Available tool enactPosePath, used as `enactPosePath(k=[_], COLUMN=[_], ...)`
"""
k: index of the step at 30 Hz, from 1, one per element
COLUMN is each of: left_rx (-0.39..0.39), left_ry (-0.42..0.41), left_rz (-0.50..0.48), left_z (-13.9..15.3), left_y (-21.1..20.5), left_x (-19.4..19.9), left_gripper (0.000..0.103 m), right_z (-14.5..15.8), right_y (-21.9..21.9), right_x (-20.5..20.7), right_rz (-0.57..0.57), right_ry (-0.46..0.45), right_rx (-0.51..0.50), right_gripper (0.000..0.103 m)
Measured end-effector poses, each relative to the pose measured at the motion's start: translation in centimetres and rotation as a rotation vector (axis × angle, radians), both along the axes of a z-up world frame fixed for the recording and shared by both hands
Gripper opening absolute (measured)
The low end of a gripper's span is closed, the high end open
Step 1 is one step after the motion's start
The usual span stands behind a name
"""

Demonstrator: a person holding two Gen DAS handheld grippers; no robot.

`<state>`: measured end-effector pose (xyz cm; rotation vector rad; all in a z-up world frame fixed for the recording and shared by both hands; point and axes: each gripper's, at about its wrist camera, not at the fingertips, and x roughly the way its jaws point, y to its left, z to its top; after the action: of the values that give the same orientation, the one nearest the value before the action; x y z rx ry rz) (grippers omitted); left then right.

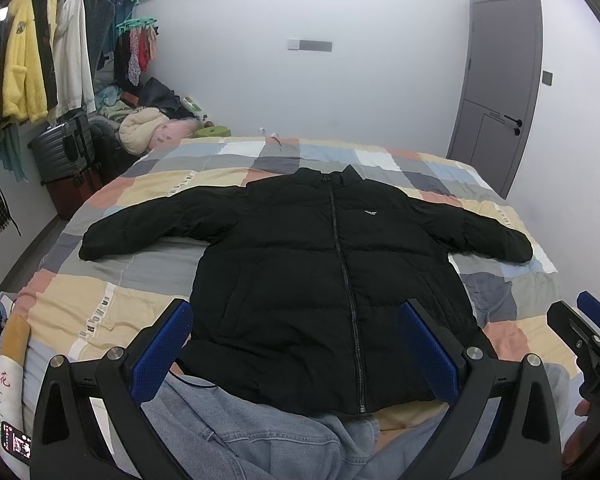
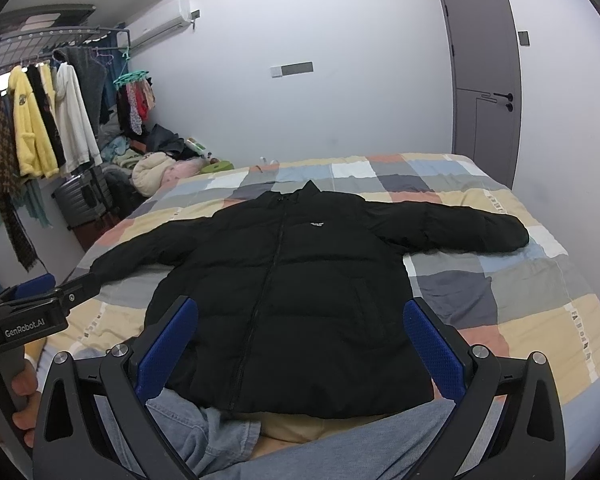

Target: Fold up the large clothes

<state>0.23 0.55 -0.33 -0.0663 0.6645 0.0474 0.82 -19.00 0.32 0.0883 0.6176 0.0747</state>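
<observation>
A black puffer jacket (image 1: 308, 256) lies flat and face up on the bed, zipped, both sleeves spread out sideways; it also shows in the right wrist view (image 2: 292, 280). My left gripper (image 1: 296, 332) is open and empty, held above the jacket's hem. My right gripper (image 2: 300, 328) is open and empty above the hem too. The right gripper shows at the right edge of the left wrist view (image 1: 588, 332). The left gripper shows at the left edge of the right wrist view (image 2: 44, 304).
The bed has a patchwork checked cover (image 1: 148, 184). The person's jeans-clad legs (image 1: 236, 432) rest at the near edge. A clothes rack (image 1: 40, 60), a suitcase (image 1: 64, 148) and a clothes pile stand left. A grey door (image 1: 500, 92) is at right.
</observation>
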Motion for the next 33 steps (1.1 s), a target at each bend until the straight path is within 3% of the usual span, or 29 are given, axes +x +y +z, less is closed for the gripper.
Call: enactPosePath(k=[20, 33], left_rx=[-0.021, -0.031], left_ry=[0.015, 0.008], left_rz=[-0.002, -0.062], left_z=[-0.6, -3.6], left_y=[0.0, -1.8], left_x=[2.1, 10.5], left_gripper=[0.103, 0.103], right_z=[-1.0, -1.9], right_y=[-1.7, -11.0], right_x=[2.2, 7.5], right_rz=[0.001, -0.087], right_ry=[0.026, 0.027], right_rx=[0.012, 0.018], right_gripper=[0.103, 0.103])
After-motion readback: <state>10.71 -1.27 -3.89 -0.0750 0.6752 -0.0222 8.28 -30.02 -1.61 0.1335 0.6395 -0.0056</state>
